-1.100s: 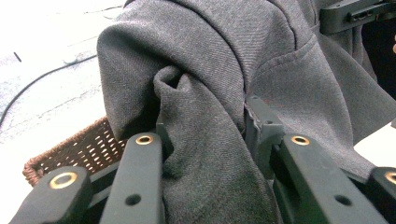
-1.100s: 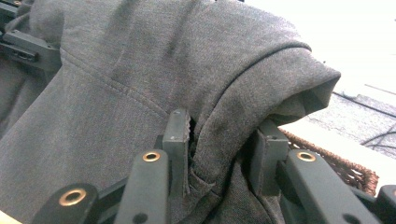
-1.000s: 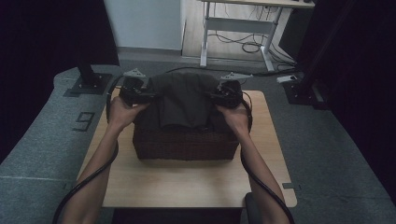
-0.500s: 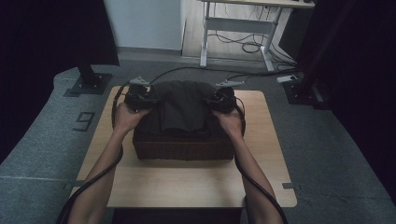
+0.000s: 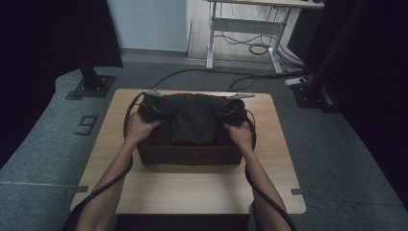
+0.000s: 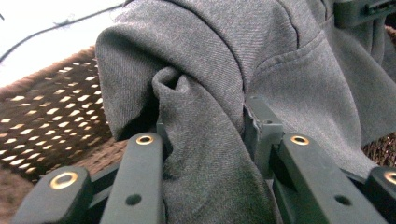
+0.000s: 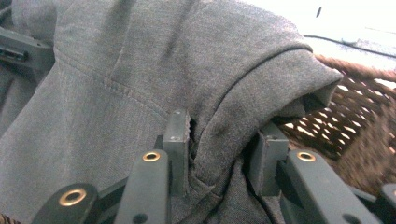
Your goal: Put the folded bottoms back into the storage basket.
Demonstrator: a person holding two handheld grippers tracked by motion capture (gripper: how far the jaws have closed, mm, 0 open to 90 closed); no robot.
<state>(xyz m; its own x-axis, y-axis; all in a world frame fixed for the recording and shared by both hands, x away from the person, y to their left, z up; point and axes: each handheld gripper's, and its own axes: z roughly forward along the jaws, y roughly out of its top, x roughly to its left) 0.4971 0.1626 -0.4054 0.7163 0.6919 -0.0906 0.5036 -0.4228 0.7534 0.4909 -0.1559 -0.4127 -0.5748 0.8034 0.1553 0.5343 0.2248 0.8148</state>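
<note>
A folded dark grey garment (image 5: 190, 122) hangs between my two grippers over a brown wicker basket (image 5: 188, 155) on the wooden table (image 5: 192, 187). My left gripper (image 5: 153, 109) is shut on the garment's left edge, with a thick fold of grey cloth (image 6: 205, 154) bunched between its jaws. On the other side my right gripper (image 5: 230, 111) is shut on the right edge, and a fold of the cloth (image 7: 219, 140) is pinched between its pads. The basket's woven wall (image 6: 51, 121) shows just behind the cloth, and the weave (image 7: 359, 121) also shows past the right edge.
The basket stands at the middle back of the table, with bare wood in front of it and at both sides. Black stand bases (image 5: 89, 86) sit on the grey floor at back left and back right (image 5: 312, 94). Cables (image 5: 250, 48) lie beyond, under a desk.
Both grippers have come down with the garment, which now sits lower, over and into the basket. The grip on both edges is unchanged.
</note>
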